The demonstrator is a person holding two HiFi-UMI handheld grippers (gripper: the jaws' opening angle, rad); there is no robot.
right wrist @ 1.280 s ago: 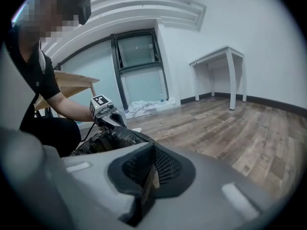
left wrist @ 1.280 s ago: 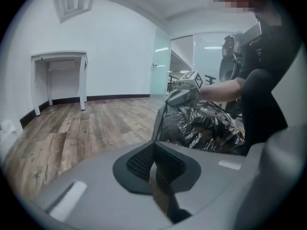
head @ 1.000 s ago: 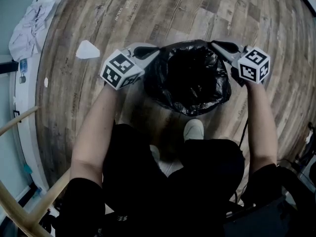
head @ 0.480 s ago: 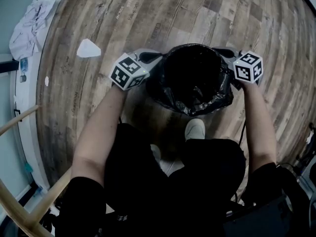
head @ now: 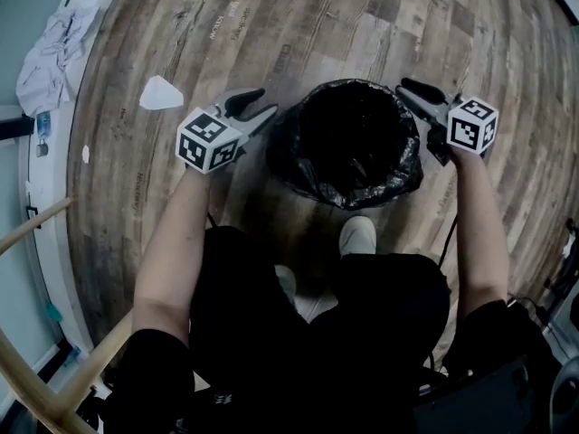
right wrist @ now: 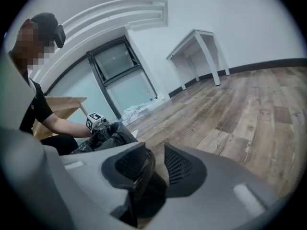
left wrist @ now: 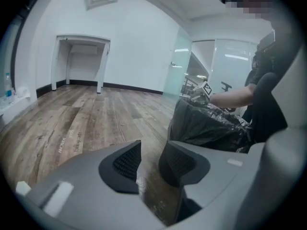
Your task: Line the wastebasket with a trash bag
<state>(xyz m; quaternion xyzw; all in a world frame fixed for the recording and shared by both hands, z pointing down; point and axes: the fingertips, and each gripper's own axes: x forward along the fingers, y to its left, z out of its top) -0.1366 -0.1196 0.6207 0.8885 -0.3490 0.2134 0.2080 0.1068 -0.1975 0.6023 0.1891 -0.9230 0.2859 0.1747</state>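
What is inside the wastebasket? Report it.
Only the black trash bag shows inside the wastebasket, its edge folded over the rim. It covers the inner walls and bottom; the depths are too dark to read.

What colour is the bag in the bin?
Black and shiny. The bag shows best in the head view.

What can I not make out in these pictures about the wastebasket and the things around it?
- Wastebasket: in every view the black trash bag covers it; its walls do not show.
- Bag's inside, head view: too dark to tell whether it reaches the bottom.
- White scrap on the floor, head view: too small to identify.
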